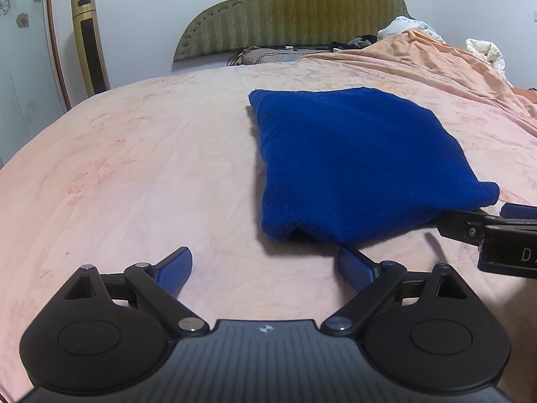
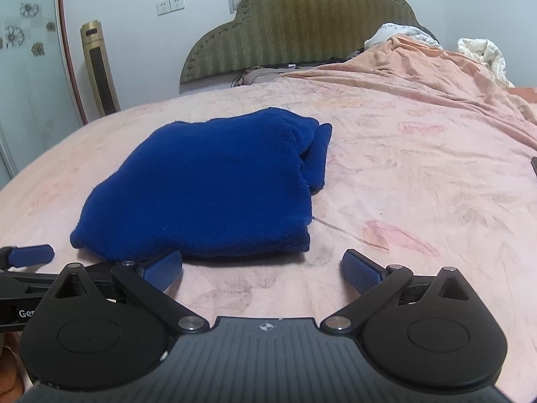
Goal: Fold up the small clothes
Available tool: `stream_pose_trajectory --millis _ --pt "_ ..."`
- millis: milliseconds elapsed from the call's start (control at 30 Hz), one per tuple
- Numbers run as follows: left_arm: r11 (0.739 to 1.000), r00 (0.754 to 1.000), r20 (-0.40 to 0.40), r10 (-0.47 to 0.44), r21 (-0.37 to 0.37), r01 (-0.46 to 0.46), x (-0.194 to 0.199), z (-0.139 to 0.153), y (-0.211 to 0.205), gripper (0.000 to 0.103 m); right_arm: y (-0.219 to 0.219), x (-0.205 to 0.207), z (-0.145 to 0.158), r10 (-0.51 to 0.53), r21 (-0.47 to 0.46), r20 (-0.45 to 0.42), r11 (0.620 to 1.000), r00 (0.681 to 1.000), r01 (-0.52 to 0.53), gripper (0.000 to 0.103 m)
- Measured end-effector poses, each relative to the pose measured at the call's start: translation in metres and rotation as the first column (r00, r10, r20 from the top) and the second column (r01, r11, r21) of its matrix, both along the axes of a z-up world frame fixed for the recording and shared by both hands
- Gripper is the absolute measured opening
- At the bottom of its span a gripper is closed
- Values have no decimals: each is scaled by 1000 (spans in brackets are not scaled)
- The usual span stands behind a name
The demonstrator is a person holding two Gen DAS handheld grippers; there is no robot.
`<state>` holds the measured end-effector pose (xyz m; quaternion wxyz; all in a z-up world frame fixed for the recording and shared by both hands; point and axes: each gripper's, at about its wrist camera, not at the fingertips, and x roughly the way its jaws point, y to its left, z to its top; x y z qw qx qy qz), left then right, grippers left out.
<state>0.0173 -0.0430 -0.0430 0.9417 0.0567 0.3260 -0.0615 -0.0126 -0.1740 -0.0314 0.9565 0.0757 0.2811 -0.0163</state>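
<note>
- Black left gripper and right gripper sit spread wide, holding nothing, just short of the cloth.
- Blue cloth lies folded on the bed: soft, light, probably floppy; best pinched at near corners.

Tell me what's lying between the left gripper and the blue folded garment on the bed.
Nothing: in the left wrist view only bare pink bedsheet separates the open left gripper from the blue folded garment.
</note>
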Motion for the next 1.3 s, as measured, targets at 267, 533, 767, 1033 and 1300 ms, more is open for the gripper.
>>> stream_pose_trajectory --millis 267,533,767,1033,1300 --pt "999 999 12 37 22 -37 -3 0 -1 98 -2 -5 -1 -8 25 21 1000 1000 8 103" --pt "992 997 61 45 112 -51 -13 -1 -14 98 -3 -8 -1 -10 34 33 999 999 8 103" --pt "998 998 5 61 -6 -61 -7 -2 5 101 3 -10 -1 -17 -6 40 1000 999 18 103" --pt "998 998 5 64 -6 -64 -9 -2 5 101 13 -10 -3 32 -69 16 997 999 -31 103" --pt "998 998 5 65 -3 -65 -9 -2 5 102 3 -13 -4 38 9 29 999 999 -38 103"
